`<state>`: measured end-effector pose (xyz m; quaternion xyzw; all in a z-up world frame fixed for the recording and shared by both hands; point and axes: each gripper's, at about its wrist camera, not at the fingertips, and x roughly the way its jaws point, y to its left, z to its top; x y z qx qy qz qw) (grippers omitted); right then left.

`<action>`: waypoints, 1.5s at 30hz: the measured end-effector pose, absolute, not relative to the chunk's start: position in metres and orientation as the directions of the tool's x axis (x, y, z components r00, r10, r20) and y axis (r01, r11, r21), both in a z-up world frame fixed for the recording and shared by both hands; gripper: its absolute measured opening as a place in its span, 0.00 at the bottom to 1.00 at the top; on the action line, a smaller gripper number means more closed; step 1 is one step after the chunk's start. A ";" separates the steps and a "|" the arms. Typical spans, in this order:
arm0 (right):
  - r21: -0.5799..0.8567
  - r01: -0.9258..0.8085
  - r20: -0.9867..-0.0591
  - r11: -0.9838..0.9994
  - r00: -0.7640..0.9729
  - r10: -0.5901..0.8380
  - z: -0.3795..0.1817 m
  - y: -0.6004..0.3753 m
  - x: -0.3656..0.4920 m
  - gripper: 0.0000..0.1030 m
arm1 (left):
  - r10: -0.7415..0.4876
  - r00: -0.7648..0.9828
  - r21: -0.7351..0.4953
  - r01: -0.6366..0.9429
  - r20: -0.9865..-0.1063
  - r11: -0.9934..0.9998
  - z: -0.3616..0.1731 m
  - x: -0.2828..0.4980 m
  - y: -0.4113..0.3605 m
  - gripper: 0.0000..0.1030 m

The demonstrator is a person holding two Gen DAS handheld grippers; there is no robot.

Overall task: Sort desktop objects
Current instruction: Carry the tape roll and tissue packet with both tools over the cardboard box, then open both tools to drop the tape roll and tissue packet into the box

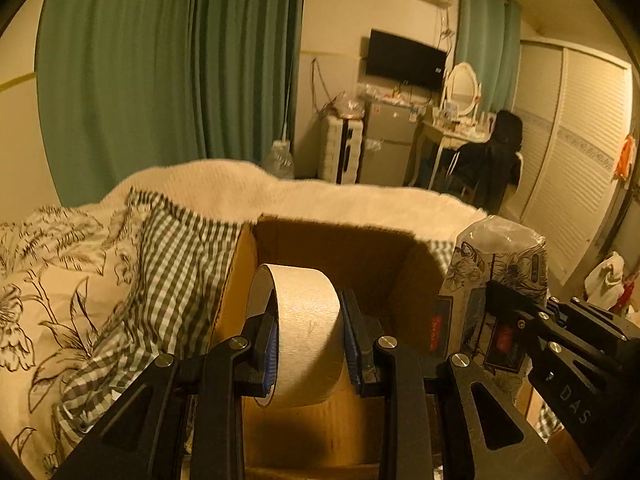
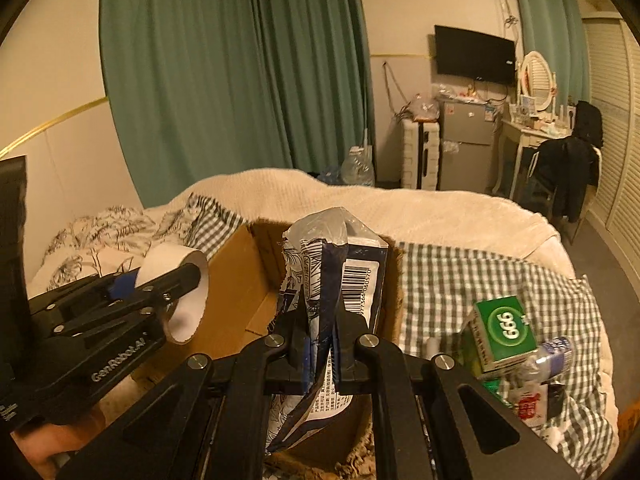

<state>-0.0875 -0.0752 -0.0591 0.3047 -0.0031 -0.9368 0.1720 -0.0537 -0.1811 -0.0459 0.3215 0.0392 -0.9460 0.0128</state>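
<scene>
Both tools are held out level over an open cardboard box [image 1: 332, 248] that sits on the bed [image 2: 460, 216]. The left hand-held gripper [image 1: 310, 344] is clenched on a single roll of tape [image 1: 298, 336], its blue pads [image 1: 271, 354] pressing the roll's two flat sides. The roll stands on edge above the box, so its hole runs crosswise from one finger to the other and its curved band faces up and forward. Just to its right, the right hand-held gripper [image 2: 320, 340] pinches one printed plastic packet [image 2: 336, 276] low on its body. The packet stands nearly upright, long axis vertical, torn clear top pointing up and barcode facing the camera, with its lower end hanging down between the fingers. It too is over the box, towards the right wall. On the checked bedcover [image 2: 460, 280] to the right of the box lies a small heap: one green carton [image 2: 506, 328], one small bottle [image 2: 554, 354], and a few wrappers too jumbled to count.
</scene>
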 end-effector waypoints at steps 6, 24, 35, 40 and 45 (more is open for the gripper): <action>0.113 0.348 -0.620 -0.931 -0.707 -0.339 -0.084 -0.081 -0.102 0.06 | 0.001 -0.745 -0.058 0.050 -0.667 -0.997 -0.068 -0.071 -0.176 0.27; 0.069 0.321 -0.615 -0.945 -0.732 -0.294 -0.088 -0.072 -0.089 0.46 | 0.006 -0.723 -0.084 0.073 -0.691 -0.994 -0.071 -0.075 -0.178 0.60; 0.143 0.285 -0.537 -0.948 -0.782 -0.316 -0.056 -0.042 -0.071 0.54 | 0.004 -0.752 -0.077 0.062 -0.659 -0.995 -0.051 -0.067 -0.172 0.96; 0.169 0.269 -0.509 -0.948 -0.800 -0.318 -0.042 -0.028 -0.060 0.56 | -0.001 -0.635 -0.063 0.079 -0.772 -0.995 -0.072 -0.081 -0.170 1.00; 0.196 0.250 -0.488 -0.948 -0.814 -0.316 -0.030 -0.014 -0.052 0.57 | 0.028 -0.683 -0.095 0.061 -0.730 -0.994 -0.057 -0.071 -0.165 1.00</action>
